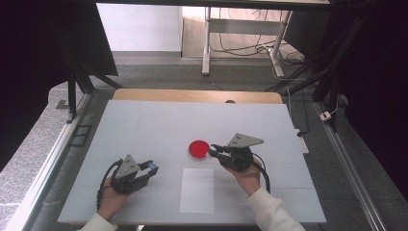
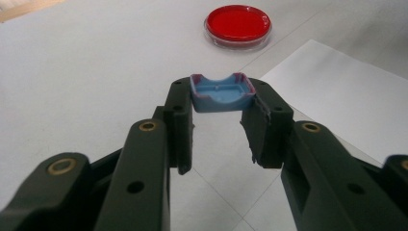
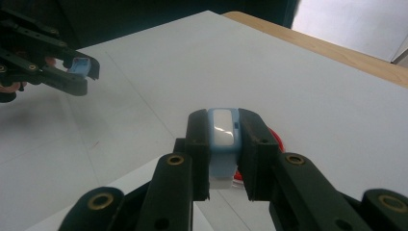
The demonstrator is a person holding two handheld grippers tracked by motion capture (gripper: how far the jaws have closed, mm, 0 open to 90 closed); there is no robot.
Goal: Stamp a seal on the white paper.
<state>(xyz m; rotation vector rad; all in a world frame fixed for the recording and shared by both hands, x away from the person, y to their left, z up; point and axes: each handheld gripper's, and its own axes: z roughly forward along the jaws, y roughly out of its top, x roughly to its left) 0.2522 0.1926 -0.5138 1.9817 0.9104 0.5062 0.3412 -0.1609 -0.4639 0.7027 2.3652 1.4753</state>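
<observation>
High view. Left gripper [image 1: 150,168] sits lower left of centre, closed on a small blue piece [image 1: 152,167] at its tips. Right gripper [image 1: 215,151] is right of centre, its tips just beside the red dish [image 1: 198,149], which rests on the white table [image 1: 144,130] at mid-frame. A white paper sheet [image 1: 197,190] lies below the dish, between the two hands. What the right tips hold is too small to tell here.

Left gripper view. Jaws narrow, pinching a blue cap [image 2: 221,92] by its two side walls, upper centre of frame. It is a shallow open tray shape, light blue with pinkish-red staining along the rim and a curved notch in the far edge. Judgement: hard plastic, very light, thin-walled; hold by the side walls as now, gently, since the walls could flex or pop out. The dish [image 2: 238,25] shows at the top, red fill under a clear rim; the paper [image 2: 337,101] at right.

Right gripper view. Jaws narrow, clamped on a pale blue stamp body [image 3: 223,139] at centre, with a glossy white window on its top face and a white block below. Judgement: light, stiff, smooth and likely slippery; flat sides are the place to grip. The red dish edge [image 3: 275,137] peeks behind the right jaw. The left gripper [image 3: 77,72] is at upper left, holding the cap.
</observation>
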